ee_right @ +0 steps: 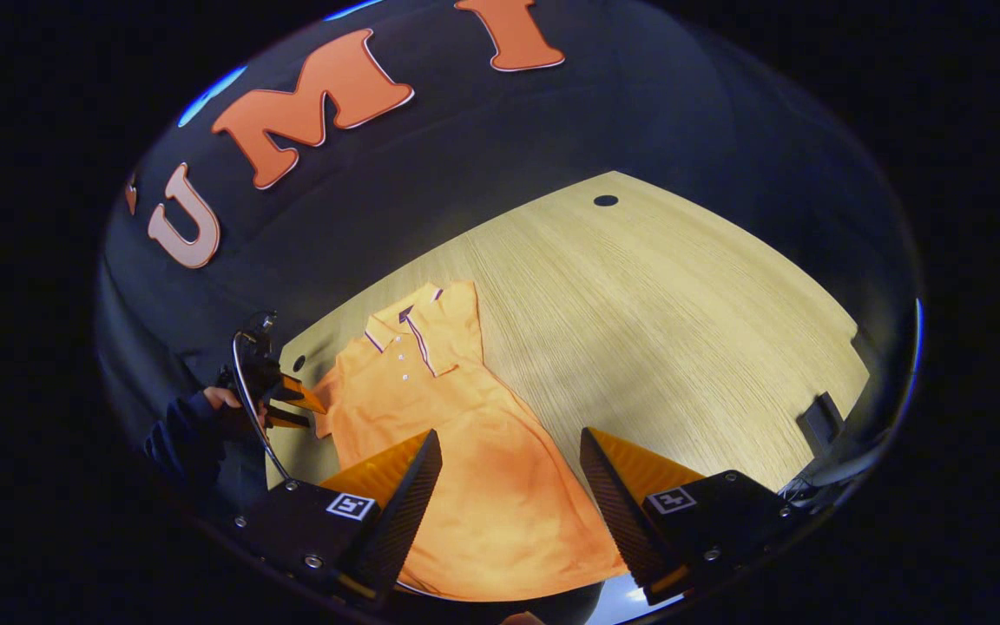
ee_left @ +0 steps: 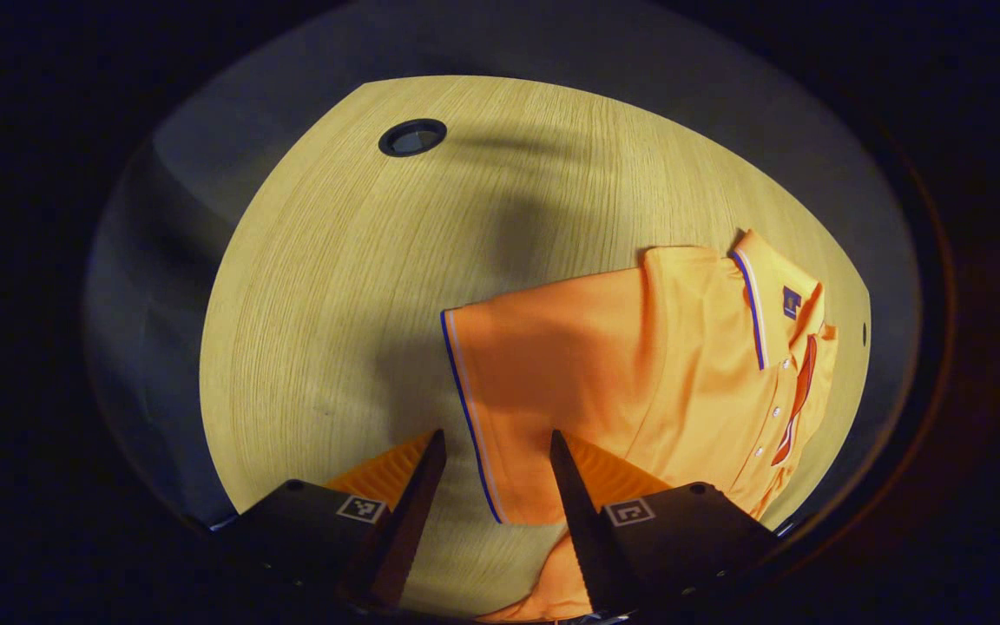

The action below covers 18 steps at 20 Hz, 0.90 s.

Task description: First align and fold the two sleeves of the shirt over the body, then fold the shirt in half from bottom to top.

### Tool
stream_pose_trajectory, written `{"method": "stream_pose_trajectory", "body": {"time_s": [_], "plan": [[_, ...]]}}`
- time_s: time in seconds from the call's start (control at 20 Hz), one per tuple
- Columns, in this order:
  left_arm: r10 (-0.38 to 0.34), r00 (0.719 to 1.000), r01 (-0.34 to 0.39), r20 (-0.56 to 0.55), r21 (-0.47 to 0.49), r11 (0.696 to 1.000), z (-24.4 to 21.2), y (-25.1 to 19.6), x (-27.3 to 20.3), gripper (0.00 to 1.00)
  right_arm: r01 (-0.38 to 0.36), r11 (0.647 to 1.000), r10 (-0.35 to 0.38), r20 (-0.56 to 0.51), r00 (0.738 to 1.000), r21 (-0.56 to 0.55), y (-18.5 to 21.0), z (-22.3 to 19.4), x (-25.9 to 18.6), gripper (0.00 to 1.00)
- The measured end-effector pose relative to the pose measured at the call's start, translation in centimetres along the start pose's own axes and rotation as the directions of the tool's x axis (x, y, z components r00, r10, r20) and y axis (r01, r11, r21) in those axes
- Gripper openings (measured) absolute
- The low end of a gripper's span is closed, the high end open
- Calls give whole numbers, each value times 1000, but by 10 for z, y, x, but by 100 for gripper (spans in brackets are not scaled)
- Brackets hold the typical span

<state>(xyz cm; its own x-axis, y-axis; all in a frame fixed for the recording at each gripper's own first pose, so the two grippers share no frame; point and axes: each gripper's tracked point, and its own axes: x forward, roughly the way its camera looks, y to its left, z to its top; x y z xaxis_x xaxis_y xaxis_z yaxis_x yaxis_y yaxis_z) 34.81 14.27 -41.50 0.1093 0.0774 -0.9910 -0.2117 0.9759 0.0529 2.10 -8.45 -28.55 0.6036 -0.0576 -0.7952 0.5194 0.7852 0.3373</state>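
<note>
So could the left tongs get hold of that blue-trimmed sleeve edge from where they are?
Probably yes. The left tongs are open, and the sleeve's blue-trimmed edge lies flat on the table right between and ahead of them. Nothing lies across the way.

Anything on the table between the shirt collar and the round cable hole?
Nothing: in the right gripper view, bare wooden table runs from the shirt collar to the cable hole.
</note>
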Motion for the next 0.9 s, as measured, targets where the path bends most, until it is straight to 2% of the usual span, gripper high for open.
{"method": "stream_pose_trajectory", "body": {"time_s": [0.15, 0.2, 0.3, 0.4, 0.5, 0.65, 0.9], "plan": [[12, 1000, -12, 19, -7, 1000, 5, -2, 3, 72, 4, 1000, -4, -3, 1000, 17, -6, -7, -4, 98], [11, 1000, -11, 15, 0, 1000, 3, -5, -1, 51, 3, 1000, -2, -4, 1000, 19, -8, -8, -5, 98], [-36, 998, 36, 42, -6, 999, 7, -13, 6, 41, 5, 1000, -5, -6, 1000, 24, -13, -12, -6, 98], [-66, 997, 65, 48, 23, 998, 6, -16, -3, 11, 26, 999, -25, -29, 999, 26, -24, -22, -5, 98], [-104, 992, 101, 71, 44, 994, 10, -20, -11, 11, 18, 999, -17, -28, 999, 33, -25, -23, -8, 98], [-107, 984, 93, 140, 99, 991, 22, -24, -30, 11, 26, 999, -25, -22, 999, 40, -33, -24, -12, 98], [-167, 969, 129, 182, 203, 971, 26, -62, -53, 10, 31, 998, -30, -17, 999, 62, -40, -28, -19, 98]]}}
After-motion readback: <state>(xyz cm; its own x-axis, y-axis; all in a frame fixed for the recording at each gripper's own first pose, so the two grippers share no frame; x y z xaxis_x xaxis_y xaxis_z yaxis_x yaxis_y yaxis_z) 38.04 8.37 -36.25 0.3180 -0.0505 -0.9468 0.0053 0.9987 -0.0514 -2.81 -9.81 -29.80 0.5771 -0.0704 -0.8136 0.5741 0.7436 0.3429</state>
